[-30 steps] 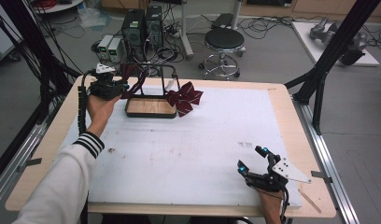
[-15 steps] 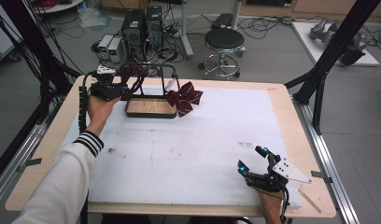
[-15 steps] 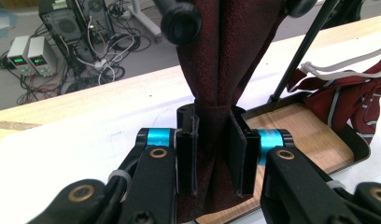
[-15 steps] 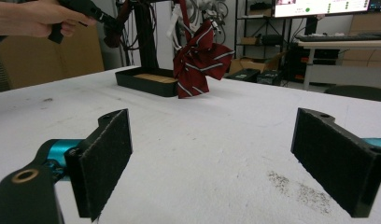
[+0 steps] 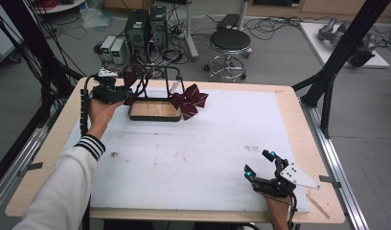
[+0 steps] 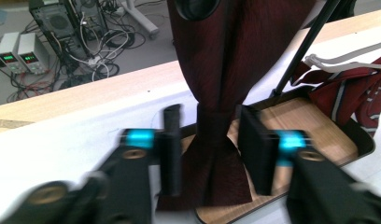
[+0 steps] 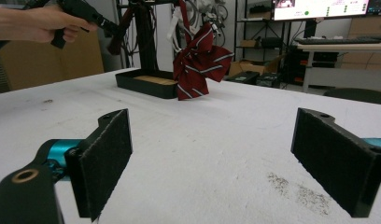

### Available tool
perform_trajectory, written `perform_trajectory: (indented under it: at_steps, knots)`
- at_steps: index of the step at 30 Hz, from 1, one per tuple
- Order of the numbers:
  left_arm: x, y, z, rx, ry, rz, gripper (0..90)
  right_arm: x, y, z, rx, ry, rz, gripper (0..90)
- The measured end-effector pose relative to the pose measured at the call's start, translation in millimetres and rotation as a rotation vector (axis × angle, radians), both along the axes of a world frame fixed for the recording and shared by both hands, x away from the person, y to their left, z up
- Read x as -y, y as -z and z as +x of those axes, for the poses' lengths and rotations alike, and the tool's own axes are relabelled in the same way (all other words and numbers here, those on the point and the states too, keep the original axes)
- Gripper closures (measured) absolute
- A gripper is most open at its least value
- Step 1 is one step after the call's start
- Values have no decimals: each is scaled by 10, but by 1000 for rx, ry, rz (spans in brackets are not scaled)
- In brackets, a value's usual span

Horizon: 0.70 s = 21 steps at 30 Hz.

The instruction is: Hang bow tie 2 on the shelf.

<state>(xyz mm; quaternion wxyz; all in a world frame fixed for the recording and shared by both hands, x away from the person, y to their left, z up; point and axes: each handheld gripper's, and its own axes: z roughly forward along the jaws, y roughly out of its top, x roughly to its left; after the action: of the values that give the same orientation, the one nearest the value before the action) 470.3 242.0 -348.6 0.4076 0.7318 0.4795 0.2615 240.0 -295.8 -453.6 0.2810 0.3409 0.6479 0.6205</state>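
A black wire stand rises from a wooden-floored tray [image 5: 154,110] at the table's back left. On its right side hangs a red striped bow tie [image 5: 189,100] [image 7: 198,60]. A plain dark red tie [image 6: 221,70] hangs on the left side. My left gripper [image 5: 118,92] [image 6: 209,112] is open, its jaws on either side of this tie's narrow knot; the right jaw is almost touching it and a small gap remains at the left. My right gripper [image 5: 258,163] [image 7: 215,121] stands wide open near the front right, with nothing between its jaws.
The white mat [image 5: 198,148] between the stand and my right gripper is bare apart from small dark specks [image 7: 296,189]. Beyond the table's back edge are computer boxes [image 5: 145,26], cables and a stool [image 5: 230,40]. Black frame posts [image 5: 335,62] stand at the right.
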Motion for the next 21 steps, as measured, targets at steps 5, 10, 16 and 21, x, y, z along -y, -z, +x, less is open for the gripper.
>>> perform_trajectory:
  at_steps: [5, 10, 16, 21]
  knots:
    - [-26, -11, -35, 52, 25, 21, 305, 5, 1, 7, 8, 0, 3, 116]
    - [-116, -27, -136, 144, 97, -31, 172, 7, 2, 3, 11, -3, 2, 116]
    - [-261, -10, -425, 245, 261, -110, 162, 6, 3, -6, 17, -5, 2, 116]
    - [-355, 93, -780, 319, 328, -137, 161, 5, 3, -2, 21, -1, 0, 116]
